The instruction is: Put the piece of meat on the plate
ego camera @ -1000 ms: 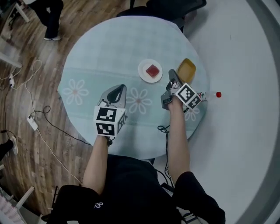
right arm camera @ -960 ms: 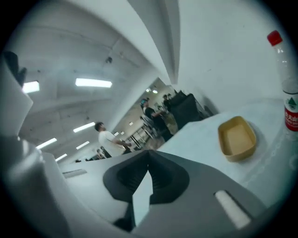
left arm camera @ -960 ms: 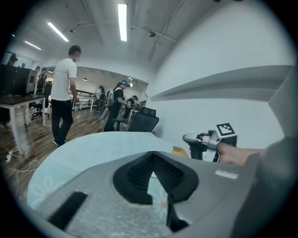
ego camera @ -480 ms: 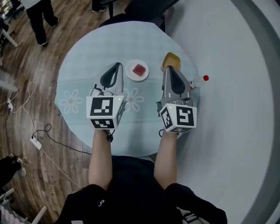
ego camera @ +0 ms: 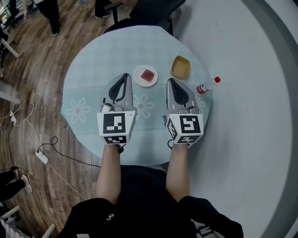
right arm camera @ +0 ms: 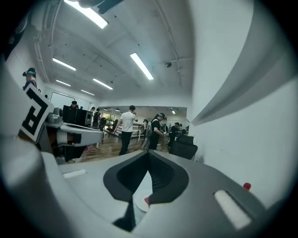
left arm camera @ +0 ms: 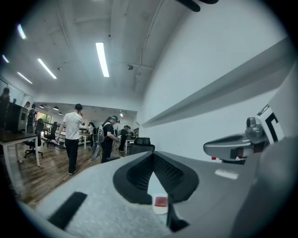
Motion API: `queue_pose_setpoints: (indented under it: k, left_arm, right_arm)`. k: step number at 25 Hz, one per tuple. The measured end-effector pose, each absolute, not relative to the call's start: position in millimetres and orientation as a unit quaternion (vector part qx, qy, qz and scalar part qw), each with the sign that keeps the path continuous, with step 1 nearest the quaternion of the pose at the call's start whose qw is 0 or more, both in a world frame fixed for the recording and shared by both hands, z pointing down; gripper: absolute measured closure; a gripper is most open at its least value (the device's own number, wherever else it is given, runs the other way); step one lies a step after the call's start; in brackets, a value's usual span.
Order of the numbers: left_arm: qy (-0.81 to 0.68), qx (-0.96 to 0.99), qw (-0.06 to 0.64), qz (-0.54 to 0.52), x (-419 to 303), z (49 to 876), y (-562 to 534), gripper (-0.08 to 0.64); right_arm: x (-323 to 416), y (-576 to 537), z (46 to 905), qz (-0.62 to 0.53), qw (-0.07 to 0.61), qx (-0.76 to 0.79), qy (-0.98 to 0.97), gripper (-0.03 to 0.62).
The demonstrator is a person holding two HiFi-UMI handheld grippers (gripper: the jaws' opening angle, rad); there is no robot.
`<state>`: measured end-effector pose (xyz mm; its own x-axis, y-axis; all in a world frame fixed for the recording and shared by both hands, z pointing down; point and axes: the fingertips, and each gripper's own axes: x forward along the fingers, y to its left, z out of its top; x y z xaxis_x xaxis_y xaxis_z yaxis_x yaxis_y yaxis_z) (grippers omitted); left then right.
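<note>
A red piece of meat (ego camera: 147,75) lies on a small white plate (ego camera: 139,79) at the far middle of the round, light blue table (ego camera: 93,65). My left gripper (ego camera: 125,76) hovers just left of the plate, shut and empty. The right gripper (ego camera: 170,81) hovers to the plate's right, also shut with nothing in it. Both point level across the table. In the left gripper view the meat (left arm camera: 160,201) and plate (left arm camera: 159,210) show below the closed left gripper (left arm camera: 152,155). In the right gripper view the plate (right arm camera: 139,204) peeks under the right gripper (right arm camera: 149,152).
A yellow bowl (ego camera: 180,67) sits right of the plate. A bottle with a red cap (ego camera: 207,85) lies at the table's right edge. A dark chair (ego camera: 144,11) stands behind the table. People walk on the wood floor at the far left, and cables (ego camera: 42,139) lie there.
Both grippers have risen and drawn level side by side. The right one left the yellow bowl's side and rolled its marker cube upward. The meat stays on the plate.
</note>
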<state>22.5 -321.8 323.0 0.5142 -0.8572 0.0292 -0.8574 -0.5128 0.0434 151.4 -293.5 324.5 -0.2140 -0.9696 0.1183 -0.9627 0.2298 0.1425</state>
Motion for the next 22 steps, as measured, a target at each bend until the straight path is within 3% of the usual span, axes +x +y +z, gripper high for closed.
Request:
queue_pose_setpoints:
  k: [22]
  left_arm:
    - [-0.490,0.870,0.050,0.014,22.4,342.3,-324.1,0.566]
  right_arm:
    - [140.4,-291.0,332.7,0.005,0.071,0.600,-0.797,0.583]
